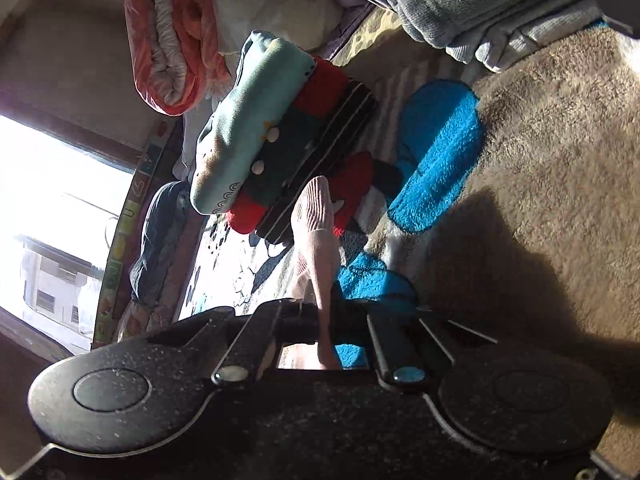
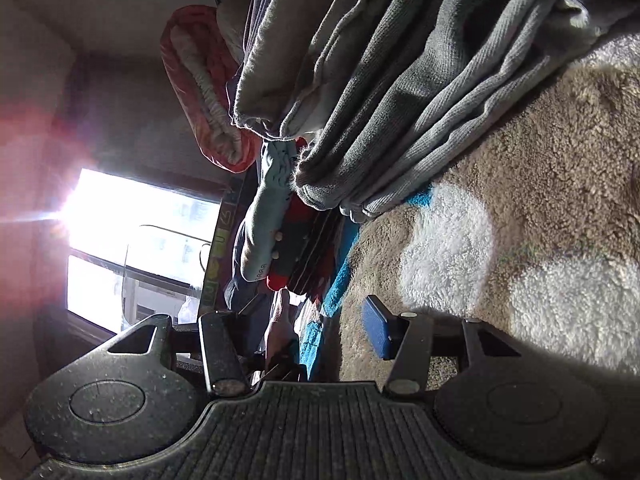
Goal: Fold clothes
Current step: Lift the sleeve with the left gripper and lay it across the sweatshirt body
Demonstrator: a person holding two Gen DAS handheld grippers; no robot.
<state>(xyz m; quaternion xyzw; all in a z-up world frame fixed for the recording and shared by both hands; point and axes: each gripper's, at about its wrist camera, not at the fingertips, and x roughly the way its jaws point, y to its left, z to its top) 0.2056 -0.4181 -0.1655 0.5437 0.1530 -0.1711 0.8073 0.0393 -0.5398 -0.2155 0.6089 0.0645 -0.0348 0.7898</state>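
Note:
My left gripper is shut on a pale pink ribbed sock, which stretches away from the jaws over the plush blanket. Just beyond the sock stands a stack of folded clothes: a teal piece, a red and green one, a black striped one. My right gripper is open, its blue pad showing. The pink sock appears between its fingers, farther off; contact cannot be told. A heap of grey garments hangs close above the right gripper and also shows in the left wrist view.
The brown blanket has blue patches and white patches. A rolled orange and white quilt lies beyond the stack. A bright window fills one side, with a dark bundle beside it.

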